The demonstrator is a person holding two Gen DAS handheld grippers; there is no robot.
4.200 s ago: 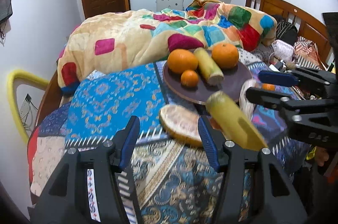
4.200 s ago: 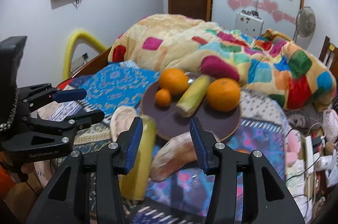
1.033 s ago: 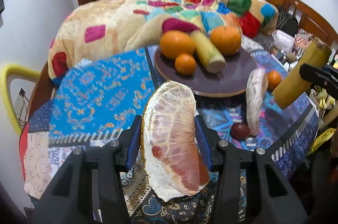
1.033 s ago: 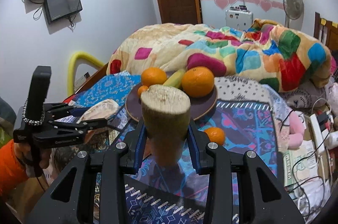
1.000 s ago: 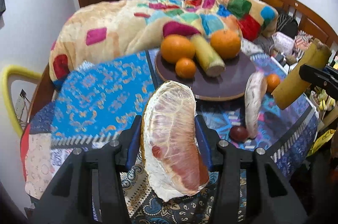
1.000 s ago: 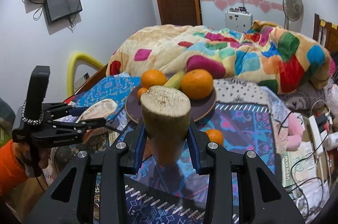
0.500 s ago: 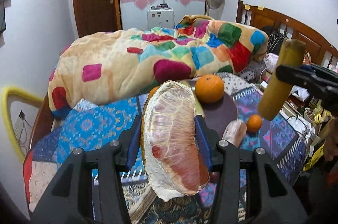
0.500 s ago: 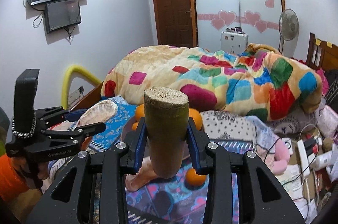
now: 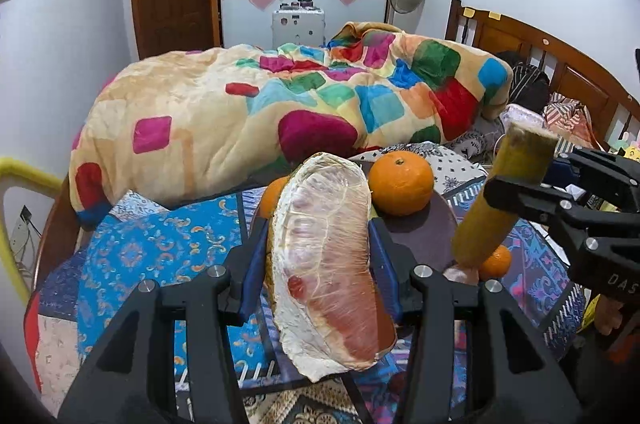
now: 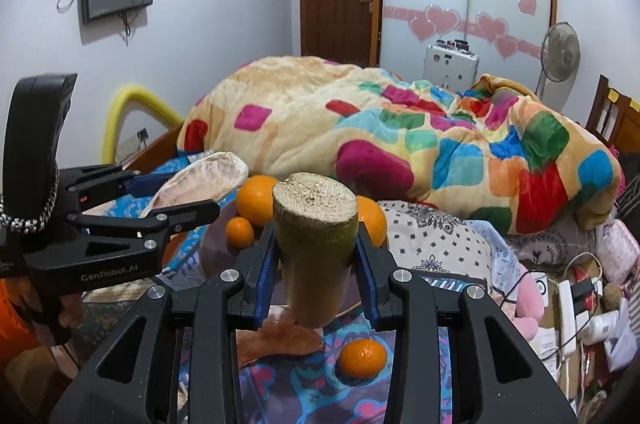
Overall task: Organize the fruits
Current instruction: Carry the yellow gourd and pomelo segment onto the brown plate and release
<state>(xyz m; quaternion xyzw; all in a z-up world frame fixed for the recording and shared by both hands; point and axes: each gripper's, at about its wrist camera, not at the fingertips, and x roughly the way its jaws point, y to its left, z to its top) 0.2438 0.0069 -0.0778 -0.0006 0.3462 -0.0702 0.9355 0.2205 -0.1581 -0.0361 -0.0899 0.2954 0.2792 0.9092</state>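
Left gripper (image 9: 318, 260) clamped on pomelo wedge (image 9: 326, 264), raised clear above patterned cloth (image 9: 160, 244); dark plate (image 9: 420, 228) just beyond its tips, holding oranges (image 9: 400, 182). Right gripper (image 10: 316, 264) clamped on sugarcane piece (image 10: 314, 248), small orange (image 10: 362, 358) loose below. Both higher than 1 s ago

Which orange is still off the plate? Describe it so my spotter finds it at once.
Start at the dark round plate on the patterned cloth. The loose orange lies on the cloth nearer the camera, beside a pale pomelo piece; alone among the oranges, it sits off the plate.
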